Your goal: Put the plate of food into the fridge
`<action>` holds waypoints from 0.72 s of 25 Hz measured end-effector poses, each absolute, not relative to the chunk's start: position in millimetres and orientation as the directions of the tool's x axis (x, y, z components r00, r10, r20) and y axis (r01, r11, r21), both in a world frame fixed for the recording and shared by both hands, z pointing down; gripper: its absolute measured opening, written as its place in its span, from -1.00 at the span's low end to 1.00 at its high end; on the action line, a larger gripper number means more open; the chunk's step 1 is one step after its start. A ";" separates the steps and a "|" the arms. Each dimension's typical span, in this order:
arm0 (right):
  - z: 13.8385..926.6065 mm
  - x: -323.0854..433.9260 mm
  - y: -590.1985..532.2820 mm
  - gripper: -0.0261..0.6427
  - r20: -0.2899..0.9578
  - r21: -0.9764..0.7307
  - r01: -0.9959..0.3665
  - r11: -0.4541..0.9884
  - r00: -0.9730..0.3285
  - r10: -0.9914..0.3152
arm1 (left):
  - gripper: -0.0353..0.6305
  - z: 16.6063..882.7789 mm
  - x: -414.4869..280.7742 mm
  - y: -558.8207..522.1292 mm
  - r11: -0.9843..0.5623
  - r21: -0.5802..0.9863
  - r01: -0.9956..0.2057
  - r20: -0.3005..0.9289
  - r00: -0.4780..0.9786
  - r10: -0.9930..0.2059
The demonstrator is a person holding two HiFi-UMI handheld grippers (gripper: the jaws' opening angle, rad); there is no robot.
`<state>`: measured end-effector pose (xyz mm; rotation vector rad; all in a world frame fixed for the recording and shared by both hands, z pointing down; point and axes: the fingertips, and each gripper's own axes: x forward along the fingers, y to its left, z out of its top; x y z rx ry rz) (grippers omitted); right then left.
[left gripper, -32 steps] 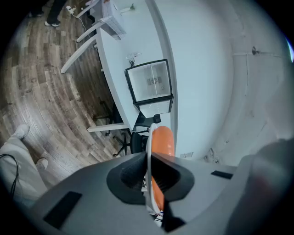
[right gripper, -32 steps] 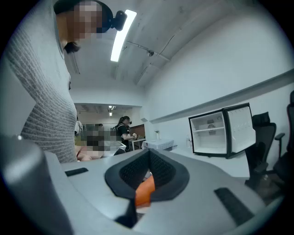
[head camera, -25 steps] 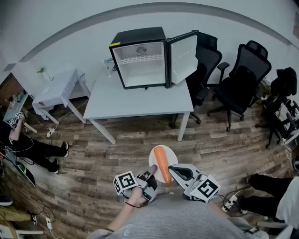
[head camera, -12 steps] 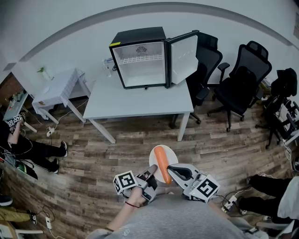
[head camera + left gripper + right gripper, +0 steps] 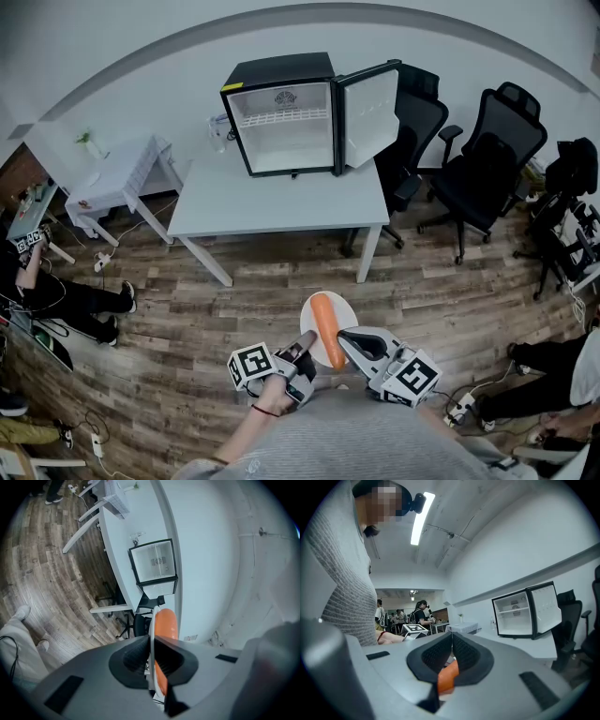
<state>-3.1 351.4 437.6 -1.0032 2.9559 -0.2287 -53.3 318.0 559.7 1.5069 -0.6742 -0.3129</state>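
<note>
Closest to us, the left gripper (image 5: pixel 307 339) grasps the near-left rim of the white plate (image 5: pixel 345 311). In the left gripper view its ribbed pads are clenched on the thin rim (image 5: pixel 151 620), and the carrot (image 5: pixel 165 625) lies just past them. The right gripper (image 5: pixel 345 337) meets the plate's right edge. In the right gripper view its pads are pressed together (image 5: pixel 451 641) and appear to pinch the rim, with the carrot's orange end (image 5: pixel 447 677) showing just below them. Each gripper carries a marker cube (image 5: pixel 250 366) with black-and-white square patterns and no letters.

The plate is held between the two grippers above the wood-plank floor (image 5: pixel 234 300), close to our body and well apart from the fridge. The carrot (image 5: pixel 326 328) lies lengthwise across the plate, pointing away from us.

Farther off is a white table (image 5: pixel 272 202). At its far edge stands a black mini fridge (image 5: pixel 281 70), its door (image 5: pixel 367 112) swung open to the right and its white interior bare, with one wire shelf. A round emblem (image 5: pixel 283 97) is printed on the inner back wall, too small to read. Two black office chairs (image 5: pixel 487 169) stand to the right of the table.
</note>
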 end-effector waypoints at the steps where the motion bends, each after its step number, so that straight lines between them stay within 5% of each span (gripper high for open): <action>1: 437.6 -2.6 351.3 -0.88 0.036 -0.143 -0.606 0.783 -0.793 -0.608 | -0.82 559.7 -53.1 318.2 0.070 0.974 -0.215 0.214 0.783 -0.584; 18: 433.6 18.6 357.5 -0.88 0.016 -0.156 -0.595 0.788 -0.800 -0.600 | -0.82 558.1 -34.8 328.0 0.078 0.976 -0.205 0.210 0.771 -0.601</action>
